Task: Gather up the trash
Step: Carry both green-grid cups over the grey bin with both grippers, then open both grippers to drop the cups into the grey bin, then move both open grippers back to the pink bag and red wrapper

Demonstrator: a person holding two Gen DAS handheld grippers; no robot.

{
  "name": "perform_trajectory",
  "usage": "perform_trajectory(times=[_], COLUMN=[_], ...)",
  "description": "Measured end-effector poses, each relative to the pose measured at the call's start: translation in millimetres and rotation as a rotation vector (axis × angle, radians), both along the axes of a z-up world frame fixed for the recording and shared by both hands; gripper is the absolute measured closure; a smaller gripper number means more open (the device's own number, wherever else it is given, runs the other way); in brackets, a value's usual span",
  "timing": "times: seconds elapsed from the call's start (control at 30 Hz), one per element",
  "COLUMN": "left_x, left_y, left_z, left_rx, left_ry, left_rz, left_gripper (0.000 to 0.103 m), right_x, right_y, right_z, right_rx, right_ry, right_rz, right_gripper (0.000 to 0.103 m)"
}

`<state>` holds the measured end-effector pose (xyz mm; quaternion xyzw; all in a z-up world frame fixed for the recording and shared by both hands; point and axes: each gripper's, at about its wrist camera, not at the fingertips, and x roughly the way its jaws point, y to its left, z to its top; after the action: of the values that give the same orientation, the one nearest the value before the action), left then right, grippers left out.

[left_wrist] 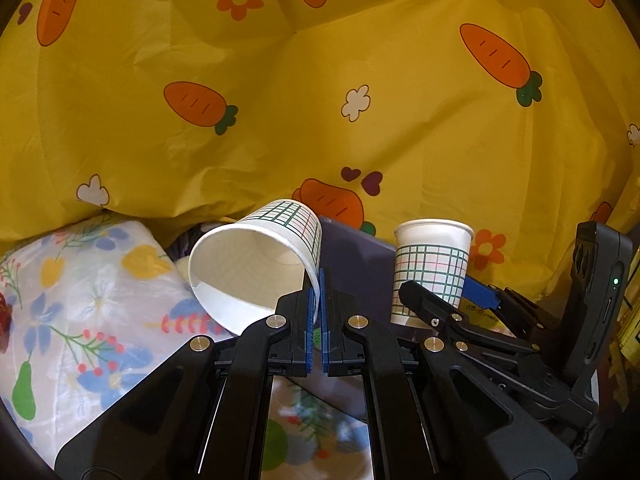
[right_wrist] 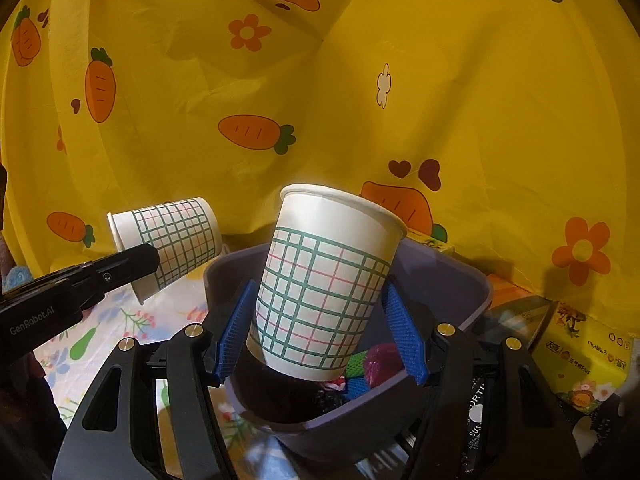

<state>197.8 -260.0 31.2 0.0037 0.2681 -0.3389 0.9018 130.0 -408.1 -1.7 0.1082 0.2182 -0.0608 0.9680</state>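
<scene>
My left gripper point(left_wrist: 319, 300) is shut on the rim of a checked paper cup point(left_wrist: 256, 264), held on its side above the table; the same cup shows in the right wrist view point(right_wrist: 172, 248). My right gripper point(right_wrist: 320, 320) stands wide around a second checked paper cup point(right_wrist: 324, 284), tilted above a purple trash bin point(right_wrist: 472, 292). The blue pads point(right_wrist: 404, 332) do not touch this cup. The second cup point(left_wrist: 432, 268) and right gripper also show in the left wrist view. Coloured wrappers point(right_wrist: 372, 364) lie inside the bin.
A floral tablecloth point(left_wrist: 80, 300) covers the table. A yellow carrot-print cloth point(left_wrist: 320, 100) hangs behind. A yellow tissue pack point(right_wrist: 580, 352) and a dark packet point(right_wrist: 476, 420) lie to the right of the bin.
</scene>
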Motion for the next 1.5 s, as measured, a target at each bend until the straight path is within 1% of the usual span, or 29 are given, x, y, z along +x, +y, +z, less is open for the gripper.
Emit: perform_trajectory(times=[0.1, 0.33, 0.53, 0.63, 0.67, 0.7, 0.73, 0.77, 0.8, 0.87, 0.9, 1.0, 1.23, 1.5], left_x=[9, 20, 24, 24, 24, 24, 24, 23, 21, 17, 16, 13, 8, -6], left_y=[-8, -19, -25, -27, -27, -26, -24, -21, -15, -4, 0, 10, 27, 51], left_z=[-6, -17, -24, -26, -26, -26, -26, -25, -24, -20, -18, -15, -16, -13], left_rx=[-0.02, -0.055, -0.071, -0.074, -0.073, -0.069, -0.065, -0.061, -0.063, -0.078, -0.079, -0.064, -0.057, -0.067], left_ry=[0.039, 0.088, 0.114, 0.112, 0.112, 0.109, 0.102, 0.087, 0.066, 0.025, 0.016, -0.001, 0.016, 0.006], left_rz=[-0.026, -0.07, -0.091, -0.109, -0.113, -0.102, -0.084, -0.051, -0.009, 0.044, 0.059, 0.097, 0.126, 0.158], left_gripper=[0.101, 0.101, 0.101, 0.101, 0.096, 0.083, 0.073, 0.049, 0.031, 0.023, 0.021, 0.018, 0.018, 0.018], right_x=[3, 8, 9, 11, 12, 13, 12, 12, 11, 11, 10, 10, 4, -5], right_y=[-3, -3, -5, -6, -6, -6, -6, -6, -6, -7, -8, -7, 0, 9], right_z=[-5, -12, -17, -20, -20, -20, -20, -20, -19, -19, -19, -18, -14, -10], right_rx=[0.002, 0.003, 0.001, 0.004, 0.003, -0.002, -0.008, -0.013, -0.018, -0.022, -0.02, -0.017, -0.025, -0.024], right_ry=[0.013, 0.033, 0.041, 0.05, 0.053, 0.055, 0.053, 0.051, 0.05, 0.05, 0.05, 0.05, 0.045, 0.044], right_rz=[-0.003, 0.0, -0.003, -0.006, -0.007, -0.01, -0.017, -0.022, -0.025, -0.037, -0.042, -0.048, -0.047, -0.053], right_gripper=[0.04, 0.04, 0.039, 0.039, 0.037, 0.031, 0.029, 0.027, 0.026, 0.023, 0.022, 0.021, 0.02, 0.02])
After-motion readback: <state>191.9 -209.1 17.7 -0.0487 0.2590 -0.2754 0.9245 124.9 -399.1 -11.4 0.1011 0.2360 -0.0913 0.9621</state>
